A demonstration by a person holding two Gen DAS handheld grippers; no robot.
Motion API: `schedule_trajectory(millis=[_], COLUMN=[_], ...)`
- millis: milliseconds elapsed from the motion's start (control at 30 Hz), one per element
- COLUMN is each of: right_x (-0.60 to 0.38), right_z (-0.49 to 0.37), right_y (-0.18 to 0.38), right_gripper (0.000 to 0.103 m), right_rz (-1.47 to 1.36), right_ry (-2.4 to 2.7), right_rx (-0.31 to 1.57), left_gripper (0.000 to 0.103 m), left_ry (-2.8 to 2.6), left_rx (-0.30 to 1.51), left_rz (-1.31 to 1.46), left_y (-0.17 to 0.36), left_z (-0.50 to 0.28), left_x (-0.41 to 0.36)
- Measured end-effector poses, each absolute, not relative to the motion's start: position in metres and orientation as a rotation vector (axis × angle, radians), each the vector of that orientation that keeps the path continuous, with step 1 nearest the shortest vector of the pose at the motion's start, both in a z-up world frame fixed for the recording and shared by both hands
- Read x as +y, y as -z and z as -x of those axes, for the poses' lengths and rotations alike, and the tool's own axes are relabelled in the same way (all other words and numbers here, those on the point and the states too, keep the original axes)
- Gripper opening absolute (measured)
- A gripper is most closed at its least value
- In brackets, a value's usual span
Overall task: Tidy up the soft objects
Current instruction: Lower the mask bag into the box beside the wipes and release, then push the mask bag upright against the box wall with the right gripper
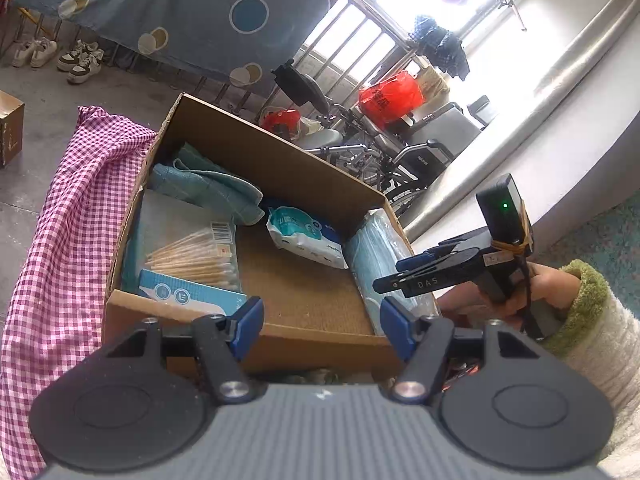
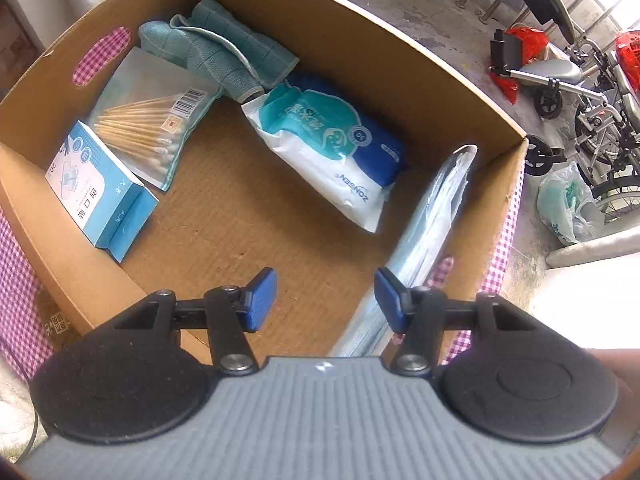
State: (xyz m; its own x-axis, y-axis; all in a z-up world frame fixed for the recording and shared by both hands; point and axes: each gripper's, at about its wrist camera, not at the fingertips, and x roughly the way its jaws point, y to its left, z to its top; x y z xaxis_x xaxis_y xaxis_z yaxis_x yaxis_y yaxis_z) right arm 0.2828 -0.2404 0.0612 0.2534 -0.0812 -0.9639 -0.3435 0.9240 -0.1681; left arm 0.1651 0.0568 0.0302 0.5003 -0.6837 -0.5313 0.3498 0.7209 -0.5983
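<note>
An open cardboard box (image 1: 280,160) (image 2: 360,12) holds a folded teal cloth (image 1: 208,184) (image 2: 224,52), a wet-wipes pack (image 1: 304,236) (image 2: 328,140), a bag of cotton swabs (image 1: 192,252) (image 2: 148,116), a blue plaster box (image 1: 188,294) (image 2: 100,196) and a clear pack of face masks (image 1: 380,264) (image 2: 432,220) leaning on the right wall. My left gripper (image 1: 322,328) is open and empty at the box's near edge. My right gripper (image 2: 326,300) is open and empty above the box floor; it also shows in the left wrist view (image 1: 404,272).
The box stands on a pink checked cloth (image 1: 72,216) (image 2: 16,264). Beyond it are a wheelchair (image 1: 400,152) (image 2: 580,92), red bags (image 1: 390,96), shoes (image 1: 80,60) and a hanging blue dotted sheet (image 1: 180,8).
</note>
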Motion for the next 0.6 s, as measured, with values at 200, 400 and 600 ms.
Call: schedule_trajectory(millis=[200, 400, 600], right_x=[-0.267, -0.268, -0.272], right_z=[-0.267, -0.264, -0.256], right_y=[-0.051, -0.041, -0.049], right_gripper=[0.053, 0.053, 0.055], right_rz=[0.425, 0.461, 0.543], right_ry=[-0.099, -0.057, 0.03], right_rx=[1.117, 0.964, 0.852], left_gripper=[0.065, 0.065, 0.066], left_ry=[0.656, 0.64, 0.633], left_rx=[0.844, 0.851, 0.852], left_rz=[0.461, 0.459, 0.454], left_y=[-0.024, -0.022, -0.023], left_z=[-0.166, -0.164, -0.165], left_x=[0.057, 0.06, 0.06])
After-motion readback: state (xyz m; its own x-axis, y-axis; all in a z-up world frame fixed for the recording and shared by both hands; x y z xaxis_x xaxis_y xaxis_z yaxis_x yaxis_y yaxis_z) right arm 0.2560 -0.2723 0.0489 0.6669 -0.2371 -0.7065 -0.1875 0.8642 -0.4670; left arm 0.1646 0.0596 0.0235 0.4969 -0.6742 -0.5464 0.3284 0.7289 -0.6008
